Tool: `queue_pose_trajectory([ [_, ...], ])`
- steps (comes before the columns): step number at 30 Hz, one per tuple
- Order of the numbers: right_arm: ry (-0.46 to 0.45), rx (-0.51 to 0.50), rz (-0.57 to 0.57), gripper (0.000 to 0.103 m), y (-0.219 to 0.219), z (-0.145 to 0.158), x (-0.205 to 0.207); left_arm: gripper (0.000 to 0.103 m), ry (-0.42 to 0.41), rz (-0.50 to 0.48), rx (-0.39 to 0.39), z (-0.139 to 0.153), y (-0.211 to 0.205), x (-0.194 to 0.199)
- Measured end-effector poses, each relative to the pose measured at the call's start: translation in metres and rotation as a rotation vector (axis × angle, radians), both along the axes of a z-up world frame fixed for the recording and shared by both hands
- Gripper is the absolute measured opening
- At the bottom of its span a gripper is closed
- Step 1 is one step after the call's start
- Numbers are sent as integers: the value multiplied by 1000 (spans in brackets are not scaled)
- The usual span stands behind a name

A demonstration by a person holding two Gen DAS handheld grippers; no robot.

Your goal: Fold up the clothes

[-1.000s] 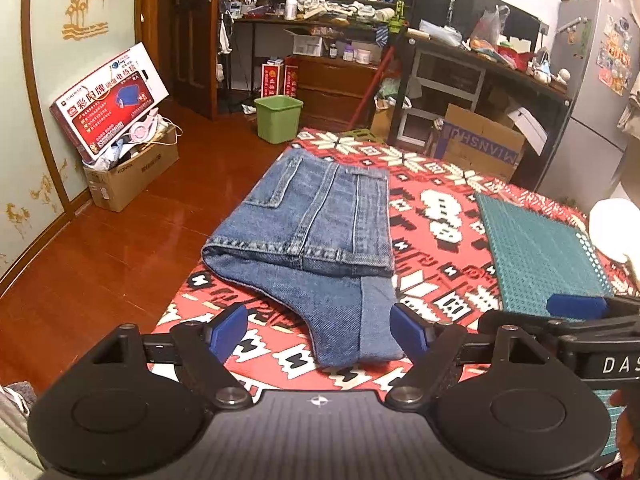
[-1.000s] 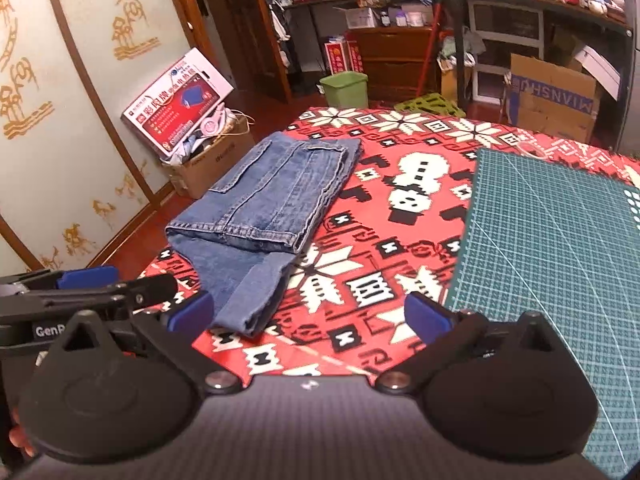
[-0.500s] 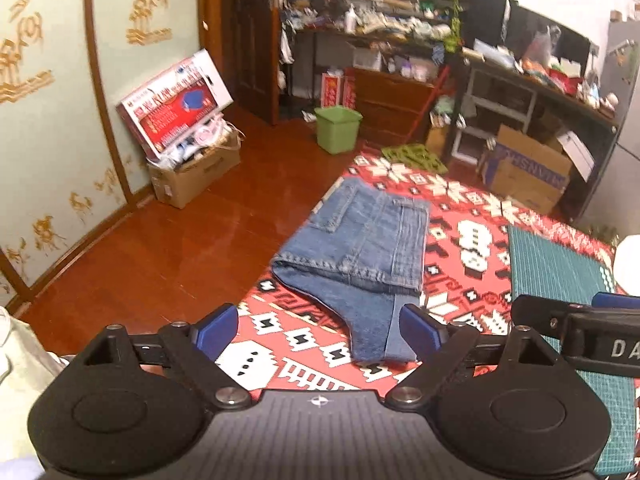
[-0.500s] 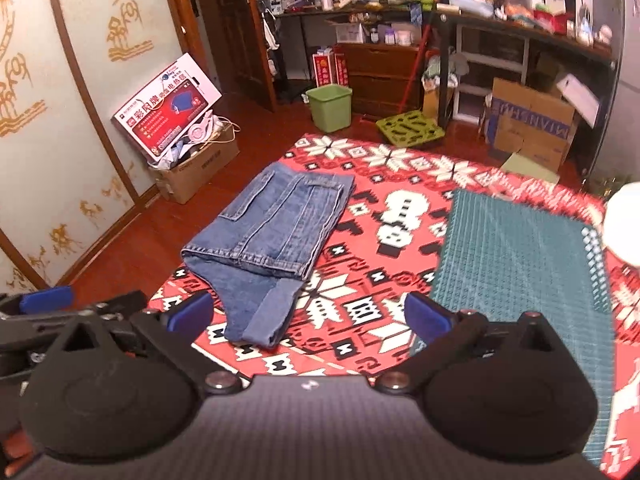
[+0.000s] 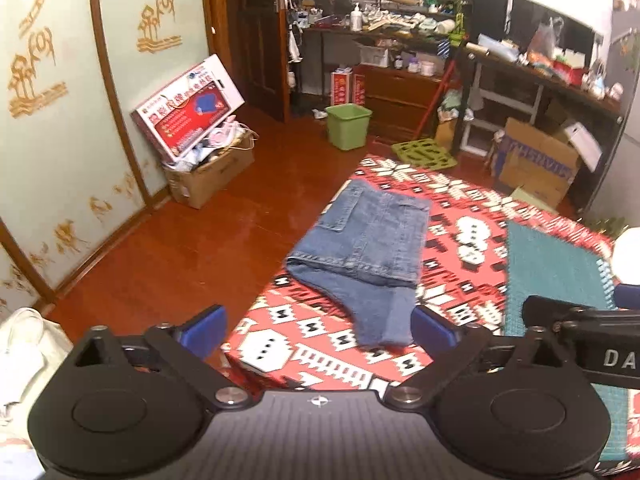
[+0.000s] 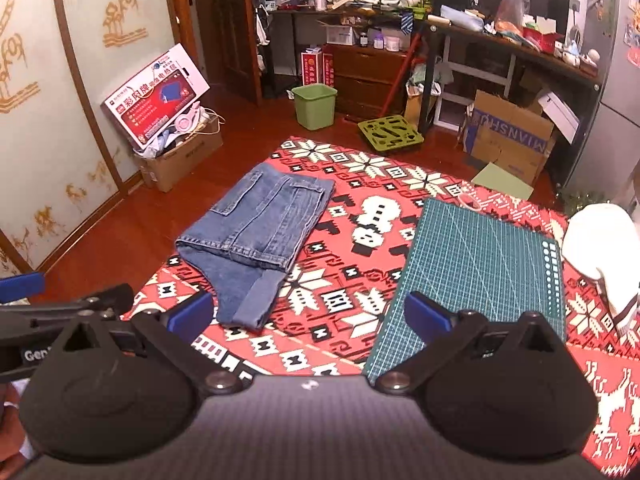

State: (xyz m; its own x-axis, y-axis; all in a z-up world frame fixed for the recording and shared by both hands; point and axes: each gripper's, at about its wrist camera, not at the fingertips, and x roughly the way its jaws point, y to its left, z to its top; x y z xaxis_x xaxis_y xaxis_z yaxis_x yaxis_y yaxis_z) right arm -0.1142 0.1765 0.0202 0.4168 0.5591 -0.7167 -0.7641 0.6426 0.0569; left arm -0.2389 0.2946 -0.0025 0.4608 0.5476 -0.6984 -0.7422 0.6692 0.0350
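Folded blue denim jeans (image 5: pixel 368 248) lie on the left part of a red patterned tablecloth (image 5: pixel 460 232), with a narrower flap reaching toward the near edge. In the right wrist view the jeans (image 6: pixel 260 236) sit left of centre. My left gripper (image 5: pixel 318 326) is open and empty, held high above and short of the near flap. My right gripper (image 6: pixel 308 312) is also open and empty, raised over the cloth's near edge, to the right of the jeans. Each gripper's body shows at the edge of the other's view.
A green cutting mat (image 6: pixel 480 264) covers the cloth's right side, with a white object (image 6: pixel 600 240) beyond it. On the wooden floor stand a cardboard box (image 5: pixel 208 168), a green bin (image 5: pixel 347 126) and a green tray (image 6: pixel 390 136). Cluttered shelves line the back wall.
Both grippers have risen and pulled back from the jeans, which now look smaller and farther. The jeans have not moved. Both grippers stayed open.
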Motion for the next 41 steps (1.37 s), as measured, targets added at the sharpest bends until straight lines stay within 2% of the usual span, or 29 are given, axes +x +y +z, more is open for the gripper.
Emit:
queue_pose_trajectory([
  [13, 55, -31, 25, 102, 7, -10, -12, 100, 57, 50, -78, -10, 9, -16],
  [41, 60, -68, 25, 102, 15, -17, -13, 100, 78, 61, -119, -18, 16, -17],
])
